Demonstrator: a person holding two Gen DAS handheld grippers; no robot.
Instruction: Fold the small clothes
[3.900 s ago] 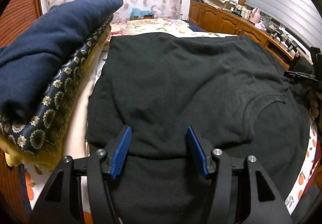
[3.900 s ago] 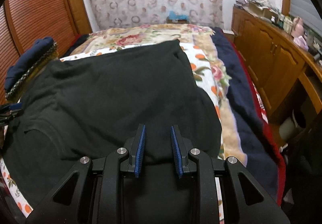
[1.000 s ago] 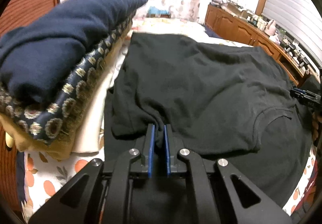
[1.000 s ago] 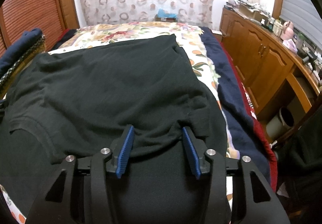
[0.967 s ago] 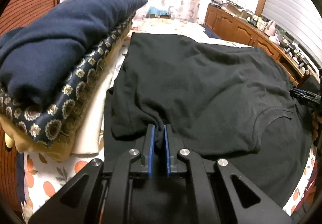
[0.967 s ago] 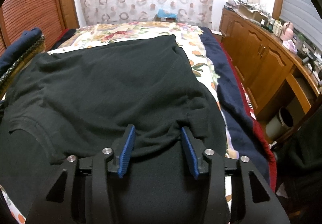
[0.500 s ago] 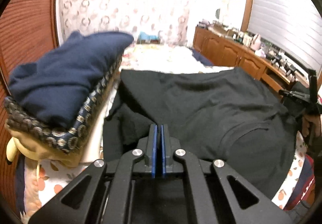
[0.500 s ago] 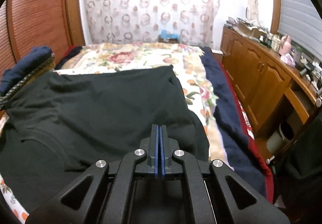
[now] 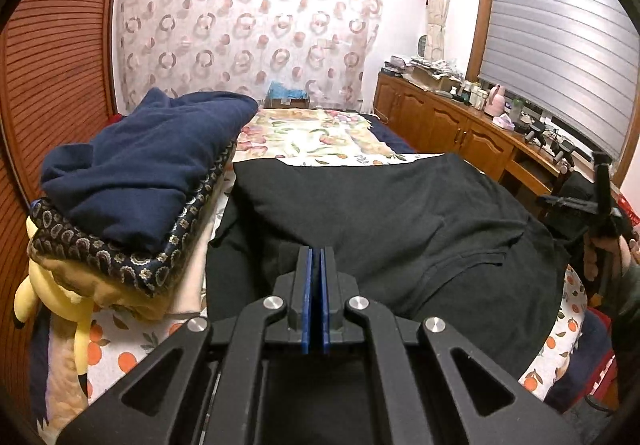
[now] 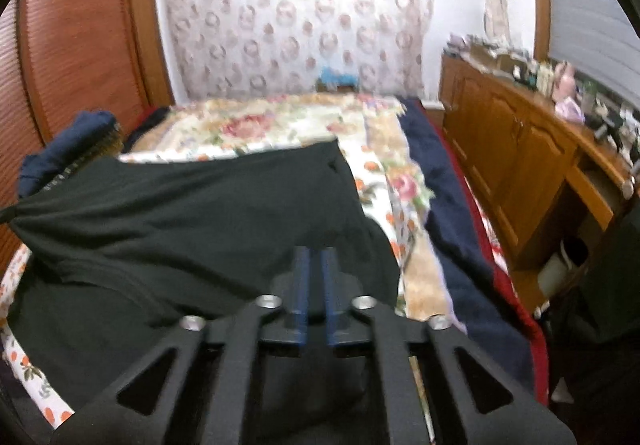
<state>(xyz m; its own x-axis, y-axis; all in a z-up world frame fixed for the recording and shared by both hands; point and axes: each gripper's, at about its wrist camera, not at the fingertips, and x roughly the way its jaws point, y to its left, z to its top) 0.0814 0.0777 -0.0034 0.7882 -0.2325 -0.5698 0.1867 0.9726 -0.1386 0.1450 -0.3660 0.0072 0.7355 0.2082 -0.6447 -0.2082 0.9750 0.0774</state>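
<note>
I have the black shirt (image 9: pixel 392 213) spread across the near half of the bed (image 9: pixel 316 133), its near edge lifted off the bedding and running into both claws, with the stack of folded clothes (image 9: pixel 136 181) just beside it along the bed's left edge. My left gripper (image 9: pixel 315 277) is clamped fully on the shirt's near left edge, pads together on a pinch of cloth. My right gripper (image 10: pixel 315 281) has the near right edge between its pads, which are easing apart a narrow way, the view too blurred to tell how firmly they press.
</note>
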